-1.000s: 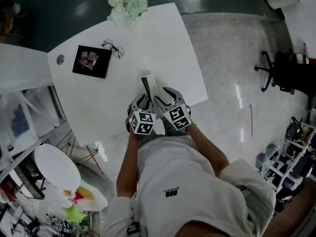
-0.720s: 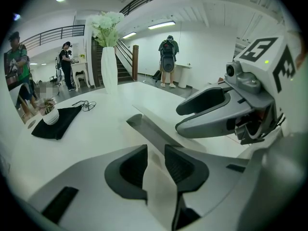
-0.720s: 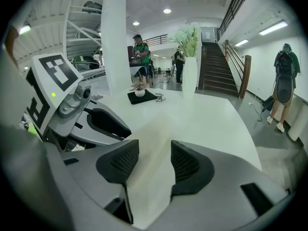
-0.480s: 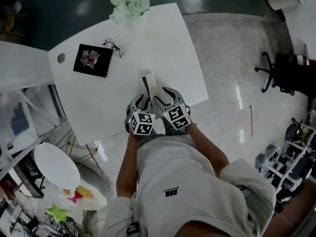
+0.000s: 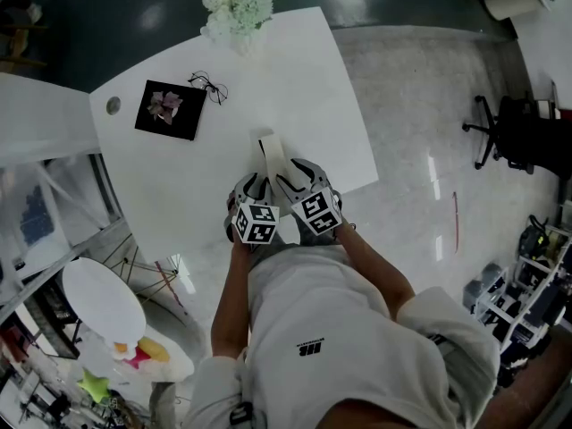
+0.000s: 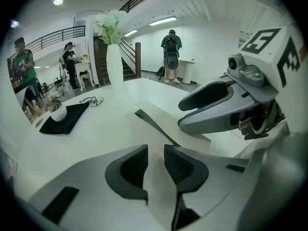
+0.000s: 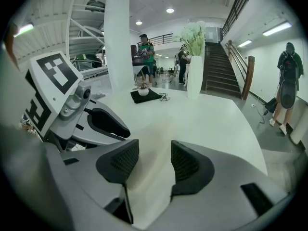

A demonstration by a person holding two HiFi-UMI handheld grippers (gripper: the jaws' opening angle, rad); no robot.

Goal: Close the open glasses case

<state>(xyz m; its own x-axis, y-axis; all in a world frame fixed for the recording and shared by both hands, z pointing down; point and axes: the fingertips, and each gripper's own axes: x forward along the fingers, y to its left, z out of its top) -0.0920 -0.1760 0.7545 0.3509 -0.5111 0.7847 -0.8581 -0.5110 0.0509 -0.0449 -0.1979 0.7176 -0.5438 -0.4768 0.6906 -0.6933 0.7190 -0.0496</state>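
Two grippers are hovering side by side, close together, at the near edge of the table (image 5: 304,79), both pointing at the case (image 5: 275,153). The case is lying open on the table just ahead of the jaws, and its pale panels are reaching back under and between them. The left gripper (image 6: 156,150) is holding its jaws narrow: a thin, upright flap of the case is standing in the gap and seems to be touching both pads. The right gripper (image 7: 155,150) is keeping its jaws wider apart, and a flat panel of the case is lying between and beneath them, clear of the pads. Glasses (image 5: 207,88) are lying well ahead of the jaws, to their left.
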